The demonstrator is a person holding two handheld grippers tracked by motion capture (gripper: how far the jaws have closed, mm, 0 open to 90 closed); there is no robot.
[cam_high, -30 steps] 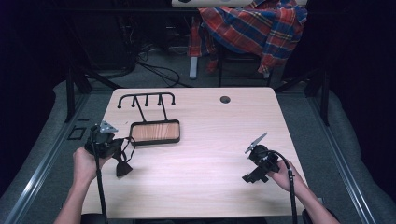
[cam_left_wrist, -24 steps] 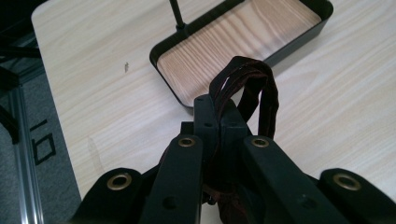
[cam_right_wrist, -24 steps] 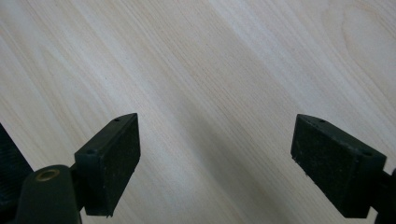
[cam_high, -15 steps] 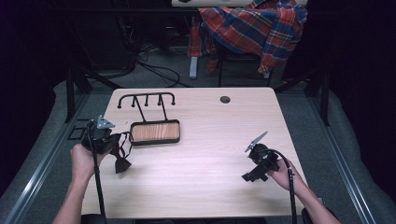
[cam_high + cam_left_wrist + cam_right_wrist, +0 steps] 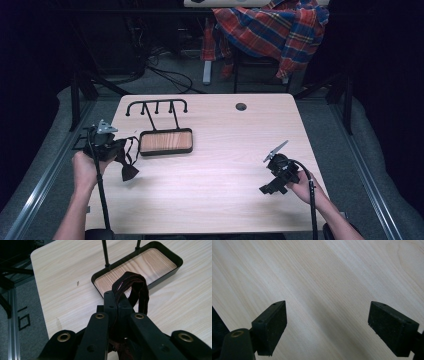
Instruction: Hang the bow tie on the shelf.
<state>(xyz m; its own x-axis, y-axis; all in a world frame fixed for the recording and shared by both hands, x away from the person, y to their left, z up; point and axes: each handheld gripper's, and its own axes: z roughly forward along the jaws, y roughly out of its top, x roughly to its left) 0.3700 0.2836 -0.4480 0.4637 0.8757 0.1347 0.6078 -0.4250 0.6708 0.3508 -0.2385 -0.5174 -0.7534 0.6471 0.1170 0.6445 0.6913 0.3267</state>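
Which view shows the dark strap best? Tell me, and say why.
The left gripper view: the dark strap loops up close, clamped in the left gripper before the wooden tray. The high view shows it small, dangling.

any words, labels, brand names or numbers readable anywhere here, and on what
None: no readable text in any view.
The wooden-bottomed tray, the dark strap clamped in the left tongs, the open right tongs and the table are all unmarked.
The black marks on the floor in the left gripper view look like tape, not letters.
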